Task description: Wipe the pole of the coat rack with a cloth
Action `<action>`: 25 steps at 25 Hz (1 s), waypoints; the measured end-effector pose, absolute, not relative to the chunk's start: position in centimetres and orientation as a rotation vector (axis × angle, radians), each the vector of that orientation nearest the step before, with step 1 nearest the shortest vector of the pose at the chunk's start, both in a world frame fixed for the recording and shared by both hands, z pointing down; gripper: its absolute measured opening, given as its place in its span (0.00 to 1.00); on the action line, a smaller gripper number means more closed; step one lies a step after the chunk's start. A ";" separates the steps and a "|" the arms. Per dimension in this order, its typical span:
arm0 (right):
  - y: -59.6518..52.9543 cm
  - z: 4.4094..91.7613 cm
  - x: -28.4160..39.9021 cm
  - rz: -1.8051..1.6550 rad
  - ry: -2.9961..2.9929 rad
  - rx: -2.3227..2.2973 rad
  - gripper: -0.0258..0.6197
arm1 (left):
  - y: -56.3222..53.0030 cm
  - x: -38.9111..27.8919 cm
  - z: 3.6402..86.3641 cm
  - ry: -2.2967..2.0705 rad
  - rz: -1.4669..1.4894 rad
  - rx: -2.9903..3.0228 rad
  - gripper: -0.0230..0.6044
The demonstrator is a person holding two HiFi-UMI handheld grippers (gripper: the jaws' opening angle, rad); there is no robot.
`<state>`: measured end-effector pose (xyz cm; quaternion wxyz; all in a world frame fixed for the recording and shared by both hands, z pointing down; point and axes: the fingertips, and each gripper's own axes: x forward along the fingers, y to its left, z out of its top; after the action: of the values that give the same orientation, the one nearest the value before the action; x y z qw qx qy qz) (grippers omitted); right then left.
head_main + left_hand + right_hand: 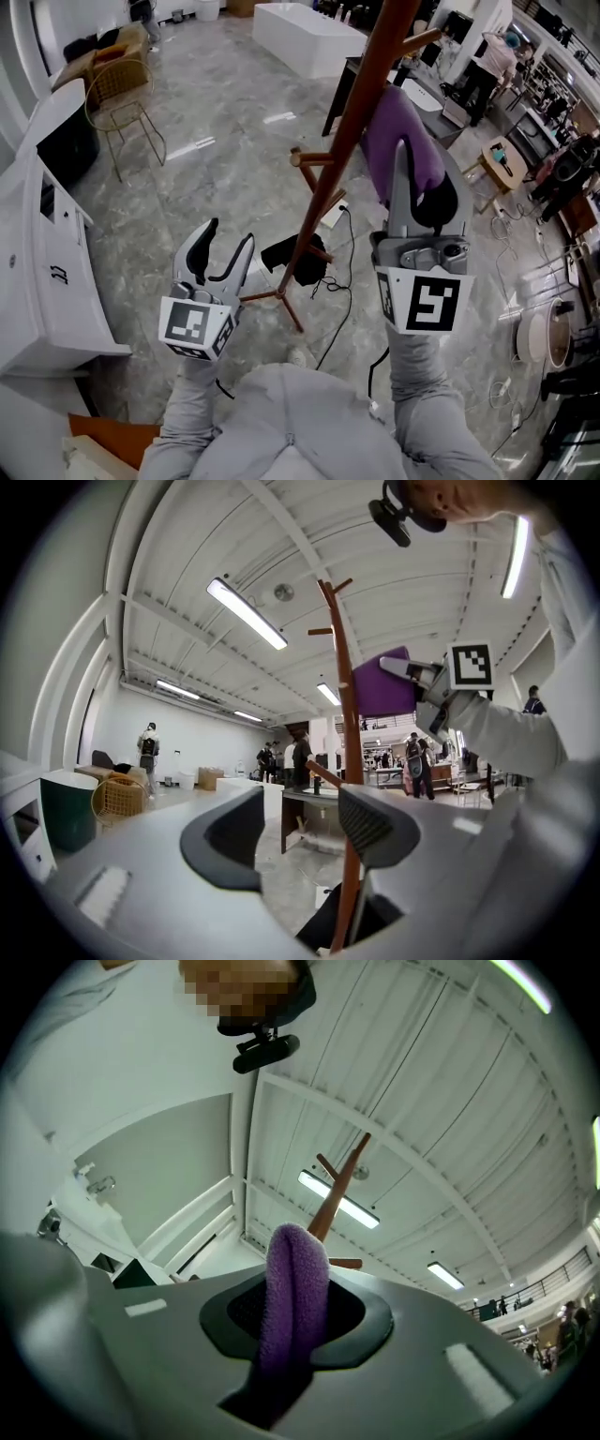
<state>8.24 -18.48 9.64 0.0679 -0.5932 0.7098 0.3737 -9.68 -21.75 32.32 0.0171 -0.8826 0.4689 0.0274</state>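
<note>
The coat rack's brown wooden pole (352,122) rises from its legs on the marble floor up through the middle of the head view. My right gripper (405,159) is shut on a purple cloth (401,141), held just right of the pole at mid height; whether the cloth touches the wood I cannot tell. In the right gripper view the cloth (292,1302) stands pinched between the jaws with the pole top (339,1190) behind it. My left gripper (225,251) hangs open and empty, lower and left of the pole. Its own view shows the pole (345,761) past its right finger (375,829).
A black bag (292,258) and cables lie by the rack's feet. A white cabinet (47,253) runs along the left, a wire chair (122,103) behind it. A white bench (305,36) stands at the back. Tables and people (487,66) fill the right side.
</note>
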 end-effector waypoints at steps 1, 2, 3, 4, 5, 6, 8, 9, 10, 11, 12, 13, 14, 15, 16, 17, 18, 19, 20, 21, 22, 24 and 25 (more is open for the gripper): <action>-18.9 9.5 7.7 1.132 2.158 -1.764 0.15 | -21.9 -9.8 32.3 1.469 0.086 -2.737 0.46; -19.4 9.6 7.3 1.125 2.183 -1.742 0.15 | -22.0 -9.9 32.4 1.479 0.086 -2.733 0.46; -20.0 9.9 6.9 1.111 2.207 -1.725 0.15 | -22.0 -10.1 32.4 1.489 0.084 -2.730 0.46; -20.4 10.3 6.6 1.094 2.229 -1.713 0.15 | -22.1 -10.2 32.5 1.498 0.081 -2.726 0.46; -20.8 10.7 6.3 1.076 2.247 -1.705 0.15 | -22.2 -10.4 32.6 1.508 0.078 -2.722 0.46; -21.2 11.2 6.1 1.057 2.263 -1.697 0.15 | -22.3 -10.6 32.7 1.519 0.075 -2.718 0.46; -21.8 12.1 5.7 1.016 2.293 -1.681 0.15 | -22.4 -11.0 32.9 1.541 0.068 -2.710 0.46; -22.1 12.6 5.6 0.997 2.306 -1.675 0.15 | -22.5 -11.2 33.0 1.552 0.065 -2.707 0.46; -22.3 13.1 5.5 0.981 2.318 -1.672 0.15 | -22.6 -11.3 33.1 1.561 0.062 -2.704 0.46; -22.5 13.6 5.3 0.967 2.329 -1.669 0.15 | -22.6 -11.4 33.2 1.569 0.058 -2.702 0.46; -22.6 14.1 5.2 0.955 2.338 -1.665 0.15 | -22.7 -11.5 33.4 1.576 0.054 -2.700 0.46; -22.7 14.6 5.0 0.943 2.347 -1.661 0.15 | -22.7 -11.6 33.5 1.582 0.049 -2.699 0.46; -22.8 15.0 4.9 0.931 2.354 -1.658 0.15 | -22.8 -11.7 33.7 1.587 0.046 -2.698 0.46; -22.9 15.5 4.8 0.919 2.362 -1.656 0.15 | -22.9 -11.7 33.8 1.592 0.044 -2.698 0.46; -23.0 15.9 4.6 0.907 2.370 -1.653 0.15 | -22.9 -11.8 33.9 1.596 0.041 -2.698 0.46; -23.0 16.4 4.5 0.893 2.379 -1.652 0.15 | -23.0 -11.8 34.0 1.600 0.038 -2.698 0.46; -23.1 16.9 4.5 0.878 2.389 -1.653 0.15 | -23.0 -11.8 34.0 1.602 0.035 -2.698 0.46; -23.1 17.4 4.4 0.862 2.399 -1.656 0.15 | -23.1 -11.9 34.1 1.604 0.032 -2.698 0.46; -23.2 18.0 4.4 0.845 2.409 -1.660 0.15 | -23.1 -11.8 34.1 1.606 0.031 -2.698 0.46; -23.2 18.7 4.3 0.827 2.418 -1.664 0.15 | -23.2 -11.8 34.1 1.607 0.029 -2.698 0.46; -23.3 19.3 4.3 0.808 2.430 -1.668 0.15 | -23.2 -11.8 34.2 1.607 0.028 -2.698 0.46; -23.4 20.9 4.0 0.769 2.463 -1.672 0.15 | -23.3 -11.7 34.3 1.608 0.025 -2.700 0.46; -23.4 21.7 3.9 0.755 2.480 -1.675 0.15 | -23.3 -11.7 34.4 1.607 0.023 -2.701 0.46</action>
<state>3.87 -23.41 21.69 0.0275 -0.5425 0.8032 0.2445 -11.66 -23.30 34.40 -0.0008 -0.8593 0.5114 0.0073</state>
